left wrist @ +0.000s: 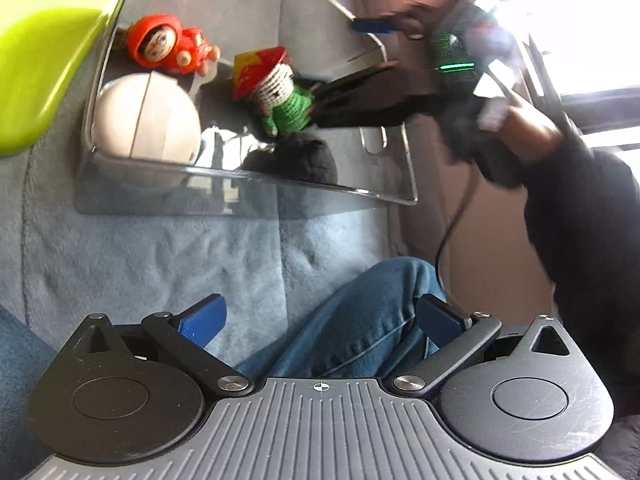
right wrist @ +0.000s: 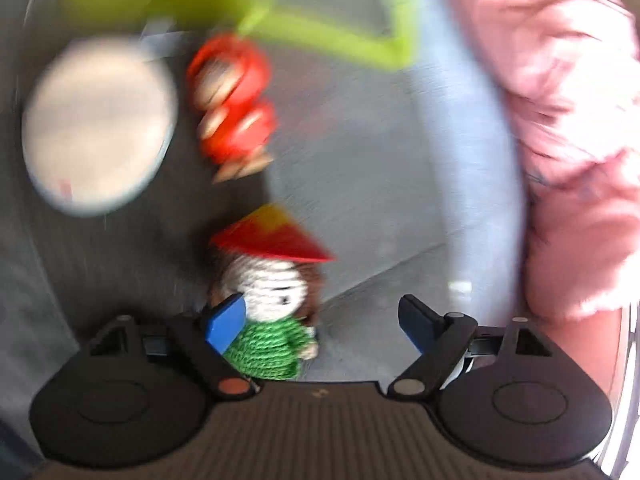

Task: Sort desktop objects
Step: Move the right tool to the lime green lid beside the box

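The right wrist view is smeared by motion blur. The right gripper [right wrist: 322, 320] is seen with its jaws spread wide, the blue pads [right wrist: 226, 328] well apart. A crocheted doll [right wrist: 272, 300] in a green knitted body, with a white face and a red and yellow conical hat, is seen just beyond the left pad, which overlaps its side; contact cannot be told. The right pad stands clear of the doll. Farther off, a red hooded figurine [right wrist: 234, 104] is shown beside a white round object [right wrist: 96, 124]. A lime-green shape [right wrist: 320, 20] is stretched across the top, and pink fluffy fabric [right wrist: 576, 120] fills the right side.
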Demonstrator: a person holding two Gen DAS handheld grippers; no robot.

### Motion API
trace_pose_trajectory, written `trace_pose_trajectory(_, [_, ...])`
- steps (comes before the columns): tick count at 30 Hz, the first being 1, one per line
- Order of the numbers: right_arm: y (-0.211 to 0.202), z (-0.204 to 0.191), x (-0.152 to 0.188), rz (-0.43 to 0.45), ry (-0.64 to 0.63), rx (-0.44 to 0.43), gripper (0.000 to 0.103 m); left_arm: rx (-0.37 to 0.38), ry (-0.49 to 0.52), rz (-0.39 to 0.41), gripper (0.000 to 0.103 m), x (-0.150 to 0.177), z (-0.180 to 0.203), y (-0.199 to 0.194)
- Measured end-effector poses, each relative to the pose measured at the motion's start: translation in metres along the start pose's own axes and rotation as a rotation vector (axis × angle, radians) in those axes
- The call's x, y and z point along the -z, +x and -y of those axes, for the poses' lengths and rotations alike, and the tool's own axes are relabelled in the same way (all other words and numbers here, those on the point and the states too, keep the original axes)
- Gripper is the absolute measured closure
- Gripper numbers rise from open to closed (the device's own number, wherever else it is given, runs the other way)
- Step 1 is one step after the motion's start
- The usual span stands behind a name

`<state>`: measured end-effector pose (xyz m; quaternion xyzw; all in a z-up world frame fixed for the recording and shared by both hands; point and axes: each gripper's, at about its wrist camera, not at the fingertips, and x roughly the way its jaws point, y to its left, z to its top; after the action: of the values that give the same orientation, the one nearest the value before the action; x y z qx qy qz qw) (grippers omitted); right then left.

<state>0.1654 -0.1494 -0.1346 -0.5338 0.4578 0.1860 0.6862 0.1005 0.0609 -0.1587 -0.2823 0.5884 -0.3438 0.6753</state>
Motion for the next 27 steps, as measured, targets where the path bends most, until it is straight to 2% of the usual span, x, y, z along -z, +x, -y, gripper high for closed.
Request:
trace_pose_trajectory(3, [-0.068, 0.054, 0.035, 0.164, 0.355, -0.037, 0.011, -0.008, 0.022, 0.056, 0.000, -0.003, 0.003, -0.019])
trace_pose_trajectory(5, [-0.120, 0.093, 0.064, 0.263, 0.629, -0.064, 0.011, -0.004, -0.015, 0.127, 0.000, -0.005, -0.006, -0.044])
trace_pose_trajectory(7, [-0.158, 0.099, 0.099, 0.325, 0.894, -0.083, 0.014, -0.011, -0.066, 0.197, 0.000, -0.008, -0.014, -0.066])
trace_pose_trajectory(8, [-0.153, 0.089, 0.118, 0.340, 1.003, -0.096, 0.018, -0.034, -0.090, 0.235, 0.000, -0.011, -0.016, -0.077])
trace_pose_trajectory(10, [-0.120, 0.072, 0.147, 0.341, 1.165, -0.149, 0.042, -0.112, -0.093, 0.306, 0.000, -0.019, -0.012, -0.097])
trace_pose_trajectory(12, [-0.103, 0.067, 0.173, 0.312, 1.295, -0.264, 0.058, -0.155, -0.083, 0.354, 0.000, -0.032, -0.009, -0.105])
trace_pose_trajectory(14, [-0.080, 0.060, 0.199, 0.329, 1.459, -0.427, 0.060, -0.180, -0.108, 0.393, 0.000, -0.049, -0.013, -0.104])
trace_pose_trajectory(15, [-0.073, 0.058, 0.208, 0.349, 1.527, -0.501, 0.060, -0.217, -0.132, 0.411, 0.000, -0.056, -0.017, -0.100])
trace_pose_trajectory(16, [-0.066, 0.056, 0.216, 0.369, 1.591, -0.567, 0.059, -0.257, -0.152, 0.426, 0.000, -0.063, -0.020, -0.096])
trace_pose_trajectory(17, [-0.056, 0.049, 0.219, 0.390, 1.636, -0.598, 0.059, -0.305, -0.162, 0.425, 0.000, -0.071, -0.021, -0.089])
trace_pose_trajectory(18, [-0.024, 0.027, 0.213, 0.403, 1.660, -0.605, 0.058, -0.348, -0.167, 0.421, 0.000, -0.079, -0.023, -0.081])
trace_pose_trajectory(19, [-0.007, 0.015, 0.207, 0.407, 1.663, -0.598, 0.058, -0.362, -0.155, 0.403, 0.000, -0.085, -0.023, -0.072])
trace_pose_trajectory(21, [0.004, 0.004, 0.201, 0.404, 1.643, -0.562, 0.058, -0.380, -0.116, 0.369, 0.000, -0.095, -0.021, -0.055])
trace_pose_trajectory(22, [0.008, -0.003, 0.201, 0.410, 1.642, -0.541, 0.057, -0.411, -0.094, 0.372, 0.000, -0.099, -0.019, -0.052])
trace_pose_trajectory(23, [0.008, -0.006, 0.204, 0.427, 1.647, -0.523, 0.054, -0.458, -0.072, 0.403, 0.000, -0.101, -0.020, -0.055])
trace_pose_trajectory(25, [-0.005, -0.016, 0.225, 0.487, 1.686, -0.486, 0.037, -0.529, -0.047, 0.498, 0.000, -0.103, -0.029, -0.069])
trace_pose_trajectory(27, [-0.013, -0.027, 0.247, 0.548, 1.741, -0.435, 0.030, -0.513, -0.096, 0.593, 0.000, -0.102, -0.057, -0.095])
